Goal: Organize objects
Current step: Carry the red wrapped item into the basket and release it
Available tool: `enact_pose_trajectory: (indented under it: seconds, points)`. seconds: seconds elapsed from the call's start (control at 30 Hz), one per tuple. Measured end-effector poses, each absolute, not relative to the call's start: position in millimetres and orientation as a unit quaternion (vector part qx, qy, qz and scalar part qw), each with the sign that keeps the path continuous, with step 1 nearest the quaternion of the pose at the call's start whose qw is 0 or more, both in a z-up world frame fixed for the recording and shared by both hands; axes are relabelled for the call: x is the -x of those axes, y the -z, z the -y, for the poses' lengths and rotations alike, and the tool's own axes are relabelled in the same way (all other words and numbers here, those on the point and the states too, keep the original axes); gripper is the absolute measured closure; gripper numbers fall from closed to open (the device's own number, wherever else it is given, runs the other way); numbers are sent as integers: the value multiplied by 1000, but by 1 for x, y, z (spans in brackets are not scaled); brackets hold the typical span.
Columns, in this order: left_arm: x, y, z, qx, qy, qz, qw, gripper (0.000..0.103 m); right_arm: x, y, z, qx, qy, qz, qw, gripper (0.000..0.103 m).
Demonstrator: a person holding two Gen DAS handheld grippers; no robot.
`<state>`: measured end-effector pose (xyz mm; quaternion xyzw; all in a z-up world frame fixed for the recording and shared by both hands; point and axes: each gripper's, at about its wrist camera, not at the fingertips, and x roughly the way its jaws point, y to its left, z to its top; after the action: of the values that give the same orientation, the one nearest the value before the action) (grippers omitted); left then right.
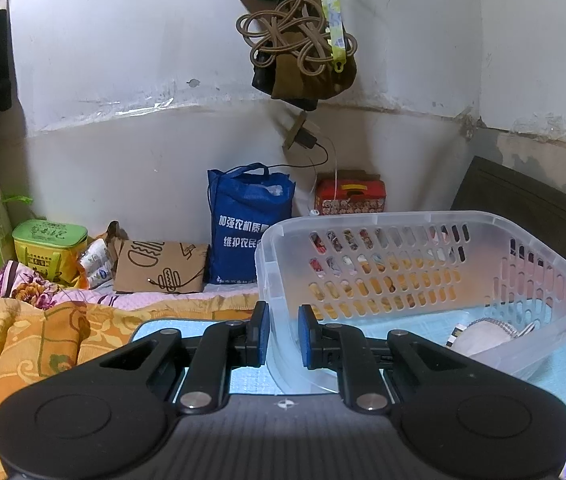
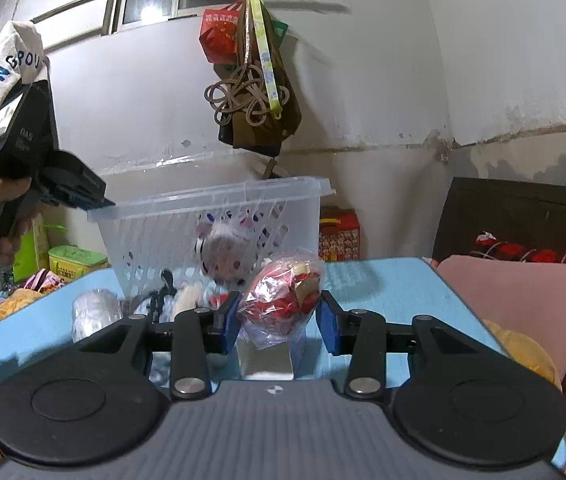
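Left wrist view: left gripper (image 1: pixel 283 334) clamped on the clear basket's (image 1: pixel 423 264) near rim, basket tilted above the blue mat (image 1: pixel 211 326). Right wrist view only: right gripper (image 2: pixel 279 320) pinching a red wrapped toy (image 2: pixel 287 296) before that basket; plush toys (image 2: pixel 223 256) inside.

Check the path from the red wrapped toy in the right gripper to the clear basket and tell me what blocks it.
Nothing solid blocks it. The red wrapped toy sits between the right gripper fingers, just in front of the clear basket. The left gripper holds the basket's rim, tipping its opening toward the toy. A plush already lies inside.
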<state>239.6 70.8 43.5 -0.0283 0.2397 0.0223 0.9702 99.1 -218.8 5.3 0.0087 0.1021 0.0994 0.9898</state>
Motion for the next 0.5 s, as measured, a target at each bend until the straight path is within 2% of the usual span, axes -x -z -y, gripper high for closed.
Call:
enact_pose_trajectory:
  seconds: [0.5]
  points:
    - [-243,-46,-73,31,-17,-244,969,84,-123,-55,207,28,-100,-66,992,59]
